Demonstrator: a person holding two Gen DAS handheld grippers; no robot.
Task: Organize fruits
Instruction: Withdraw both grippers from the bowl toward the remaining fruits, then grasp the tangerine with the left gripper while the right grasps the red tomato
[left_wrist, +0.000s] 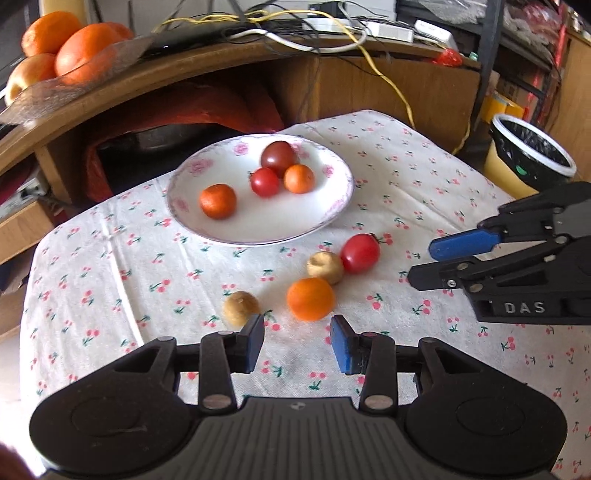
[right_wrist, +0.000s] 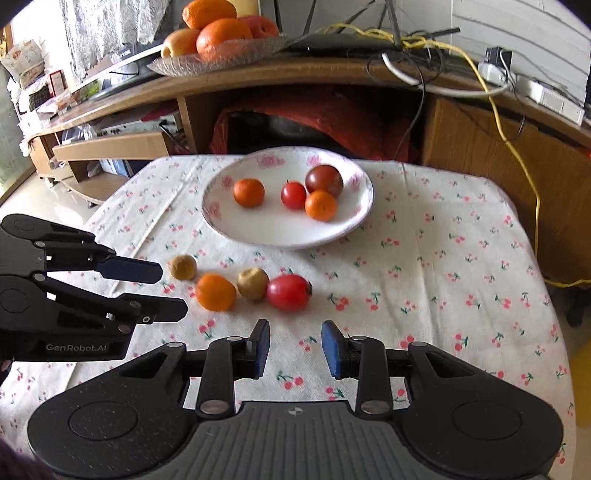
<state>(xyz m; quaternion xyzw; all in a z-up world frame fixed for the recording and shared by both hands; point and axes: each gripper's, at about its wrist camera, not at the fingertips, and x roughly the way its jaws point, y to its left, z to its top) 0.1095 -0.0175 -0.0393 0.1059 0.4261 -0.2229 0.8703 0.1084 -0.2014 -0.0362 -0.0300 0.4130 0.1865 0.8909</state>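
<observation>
We have the left tongs (left_wrist: 297, 341) part open, empty, just short of the loose orange (left_wrist: 310, 299). Right tongs (right_wrist: 294, 347) narrower, also empty, nearest the red tomato (right_wrist: 289, 292), oblong, long axis across the desk (right_wrist: 461, 236). Beyond them, plate (right_wrist: 266, 232) holds four fruits.

Left gripper (left_wrist: 297, 341), right gripper (right_wrist: 294, 345): jaws parted, empty.

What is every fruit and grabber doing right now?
plate: holds four fruits
red tomato: on cloth, touching brown fruit
orange: on cloth
two brown fruits: on cloth
left hand-held gripper: open, empty
right hand-held gripper: open, empty
</observation>
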